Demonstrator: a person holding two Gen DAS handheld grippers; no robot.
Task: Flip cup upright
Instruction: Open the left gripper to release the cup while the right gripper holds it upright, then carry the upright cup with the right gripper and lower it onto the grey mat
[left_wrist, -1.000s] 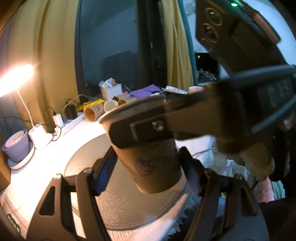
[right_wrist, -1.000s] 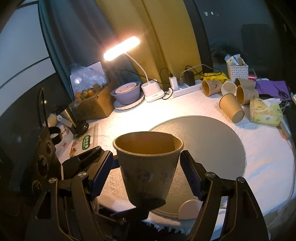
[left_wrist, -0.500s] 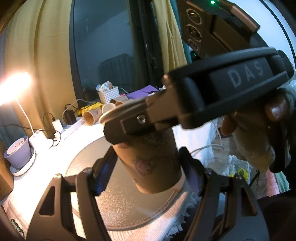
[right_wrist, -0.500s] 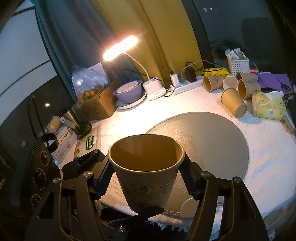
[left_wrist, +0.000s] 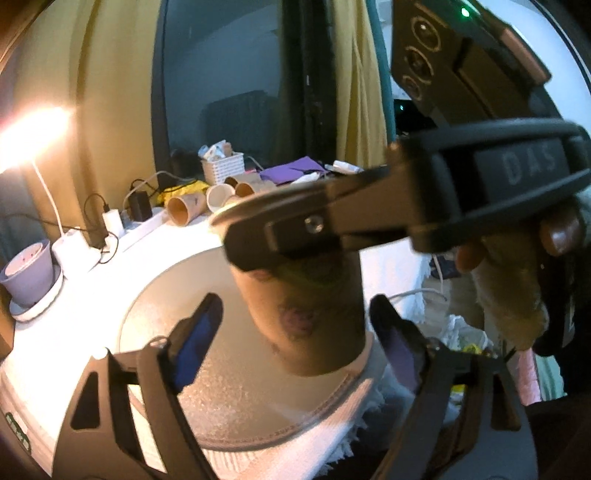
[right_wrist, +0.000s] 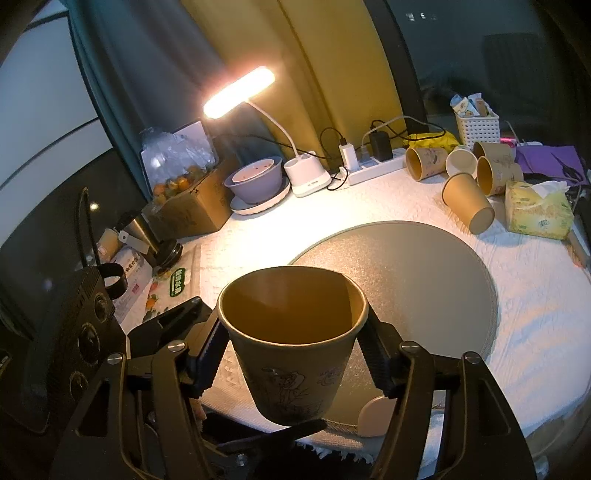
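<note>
Your right tool (right_wrist: 293, 363) clamped on cup (right_wrist: 291, 343) below rim, mouth up, above round mat (right_wrist: 424, 266). Your left tool (left_wrist: 295, 339) spread wide, fingers clear of cup.

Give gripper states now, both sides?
Left gripper: open, pads clear of the paper cup.
Right gripper: shut on the paper cup, mouth up.

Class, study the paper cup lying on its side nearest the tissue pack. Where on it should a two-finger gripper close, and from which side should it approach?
Grip the lying cup across its tapered wall at mid-length, coming down from above. Its mouth faces away toward the other cups and its base points at the round mat, so the curved sides are exposed; the open rim would crush.
</note>
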